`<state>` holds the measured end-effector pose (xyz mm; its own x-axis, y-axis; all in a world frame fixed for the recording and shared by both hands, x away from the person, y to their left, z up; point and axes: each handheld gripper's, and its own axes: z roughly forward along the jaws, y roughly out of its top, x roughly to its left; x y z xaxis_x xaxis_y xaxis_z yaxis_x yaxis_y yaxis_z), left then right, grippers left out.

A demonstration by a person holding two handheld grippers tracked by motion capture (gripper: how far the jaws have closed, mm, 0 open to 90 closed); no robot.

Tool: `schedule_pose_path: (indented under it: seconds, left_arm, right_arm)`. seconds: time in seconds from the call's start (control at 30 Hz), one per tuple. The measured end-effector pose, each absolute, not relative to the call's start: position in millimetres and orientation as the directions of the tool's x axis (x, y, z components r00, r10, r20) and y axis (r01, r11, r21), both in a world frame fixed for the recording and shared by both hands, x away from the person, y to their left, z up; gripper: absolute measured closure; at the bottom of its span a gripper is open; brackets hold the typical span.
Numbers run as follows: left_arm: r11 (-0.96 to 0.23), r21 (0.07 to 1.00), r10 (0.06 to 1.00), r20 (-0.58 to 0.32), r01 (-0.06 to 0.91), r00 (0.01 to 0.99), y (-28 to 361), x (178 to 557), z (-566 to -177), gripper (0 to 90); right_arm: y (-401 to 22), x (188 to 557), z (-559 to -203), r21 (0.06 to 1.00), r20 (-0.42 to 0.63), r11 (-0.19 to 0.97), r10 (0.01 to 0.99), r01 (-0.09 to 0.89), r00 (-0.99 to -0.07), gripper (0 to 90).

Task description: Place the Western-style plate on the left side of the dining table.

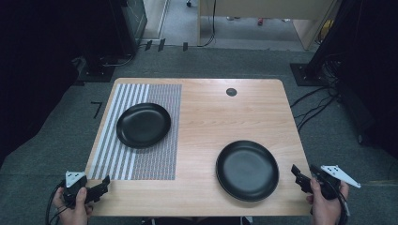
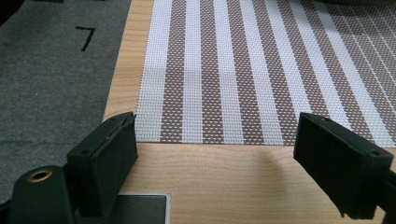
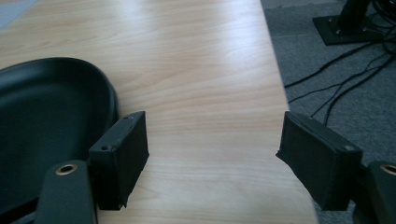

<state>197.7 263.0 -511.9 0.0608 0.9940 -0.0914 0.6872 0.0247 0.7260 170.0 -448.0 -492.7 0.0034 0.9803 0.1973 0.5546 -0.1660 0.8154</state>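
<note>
Pale wood counter (image 1: 211, 122) seen from above, standing on grey carpet (image 1: 56, 140). On the counter's left part, a woven placemat (image 1: 155, 154), half in brown and white stripes, half in a finer grid. Resting on the placemat toward its far end, a black plate (image 1: 143, 125). Nearer the front right corner, directly on the bare wood, a second black plate (image 1: 247, 170), well apart from the first. Near the far edge, a small dark round disc (image 1: 231, 92), perhaps a cable port, too small to tell for sure.

At the front left corner, left hand-held gripper (image 1: 96, 190) gripped by the left hand (image 1: 72, 206), jaws pointing in over the counter edge, just short of the placemat. In the left gripper view, jaws spread wide with nothing between them, the placemat's near edge (image 2: 224, 93) straight ahead, bare wood beneath.

At the front right edge, right hand-held gripper (image 1: 300, 178) gripped by the right hand (image 1: 324, 201), just beside the second plate but apart from it. In the right gripper view, jaws likewise spread wide and empty, the plate's rim (image 3: 51, 116) close by the left jaw, the counter's right edge running between the jaws, black cables (image 3: 345, 70) on the carpet beyond.
</note>
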Motion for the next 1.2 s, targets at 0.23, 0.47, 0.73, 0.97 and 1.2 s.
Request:
schedule_pose_path:
  seconds: [0.23,0.47,0.73,0.97,1.2]
  left_arm:
    - [0.021,0.725,0.995,-0.082,0.688,0.056,264.1,198.0,-513.9,13.4]
    - [-0.019,0.731,0.998,-0.032,0.683,0.062,260.1,199.5,-516.4,13.3]
    - [-0.05,0.73,0.997,-0.001,0.682,0.075,257.3,200.1,-518.2,10.8]
    - [-0.051,0.731,0.997,-0.001,0.68,0.076,257.1,200.0,-518.5,10.2]
    - [-0.05,0.733,0.997,-0.001,0.678,0.075,256.6,200.4,-518.9,9.6]
  right_arm:
    - [-457.6,165.0,-504.6,0.794,0.177,-0.145,0.984,0.59,0.004,23.1]
    - [-450.1,168.4,-517.7,0.764,0.134,-0.087,0.991,0.64,-0.026,22.7]
    - [-440.2,172.7,-525.3,0.749,0.058,-0.019,0.998,0.662,-0.037,21.3]
    - [-436.1,171.6,-527.0,0.753,0.032,-0.006,0.999,0.658,-0.028,19.7]
    - [-435.2,170.1,-528.0,0.757,0.033,-0.011,0.999,0.653,-0.02,18.3]
